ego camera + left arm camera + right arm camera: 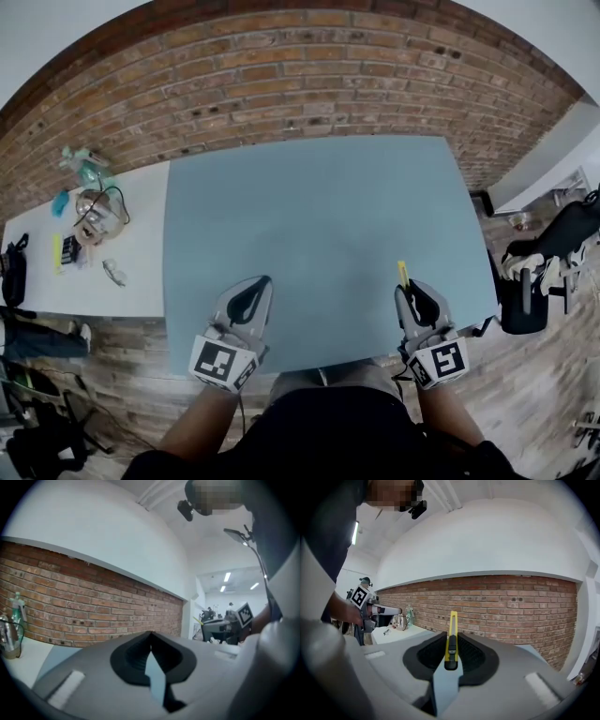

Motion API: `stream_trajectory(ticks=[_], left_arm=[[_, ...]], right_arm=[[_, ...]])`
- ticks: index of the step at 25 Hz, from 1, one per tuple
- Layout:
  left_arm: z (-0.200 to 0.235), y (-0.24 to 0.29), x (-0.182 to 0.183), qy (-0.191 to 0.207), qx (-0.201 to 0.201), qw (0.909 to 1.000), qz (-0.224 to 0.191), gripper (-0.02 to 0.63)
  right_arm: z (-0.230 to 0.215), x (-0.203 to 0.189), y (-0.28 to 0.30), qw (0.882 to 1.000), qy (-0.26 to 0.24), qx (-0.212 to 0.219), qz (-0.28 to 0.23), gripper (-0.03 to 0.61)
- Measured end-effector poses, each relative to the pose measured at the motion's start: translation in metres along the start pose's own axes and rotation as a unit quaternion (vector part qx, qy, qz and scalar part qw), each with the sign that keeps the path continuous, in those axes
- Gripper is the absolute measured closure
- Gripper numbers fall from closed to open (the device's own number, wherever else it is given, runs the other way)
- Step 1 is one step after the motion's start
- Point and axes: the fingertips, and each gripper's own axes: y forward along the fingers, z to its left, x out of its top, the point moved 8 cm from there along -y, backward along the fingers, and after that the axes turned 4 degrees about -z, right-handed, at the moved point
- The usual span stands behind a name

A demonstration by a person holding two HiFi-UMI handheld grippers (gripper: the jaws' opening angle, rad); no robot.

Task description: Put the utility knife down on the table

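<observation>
While the right gripper [451, 637] clamps the knife [453, 620] between its jaws, best lower it flat onto the table [328, 216]; left gripper [150, 634] closed, empty.

Between the right gripper's [410, 287] jaws we see only part of the slim yellow plastic utility knife [403, 272]: its tip pokes out ahead of them, the rest is covered from above. Far left of the left gripper's [267, 280] jaws, the small clutter [86, 217] on the white side bench [141, 272] is too small to name. Behind both jaws, the person's dark torso [328, 441] hides the near edge of the wide blue-grey bench [328, 206], and the head view's lower edge cuts off both forearms [202, 422].
</observation>
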Motion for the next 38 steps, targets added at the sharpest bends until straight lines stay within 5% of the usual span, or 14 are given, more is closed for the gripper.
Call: stream_trajectory(ticks=[9, 18, 26, 38], left_arm=[[-0.012, 0.010, 0.024, 0.005, 0.032, 0.9993, -0.018, 0.629], [-0.010, 0.016, 0.018, 0.010, 0.042, 0.9991, 0.002, 0.629], [0.004, 0.012, -0.003, 0.007, 0.069, 0.9971, 0.033, 0.629], [0.004, 0.023, -0.042, 0.017, 0.053, 0.9957, 0.074, 0.629]], right_arm=[[-0.015, 0.001, 0.010, 0.999, -0.007, 0.048, -0.008, 0.502], [-0.028, -0.016, 0.027, 0.998, 0.034, 0.045, -0.008, 0.502], [-0.026, -0.049, 0.042, 0.997, 0.053, 0.042, 0.035, 0.502], [-0.027, -0.084, 0.052, 0.995, 0.055, 0.049, 0.069, 0.502]])
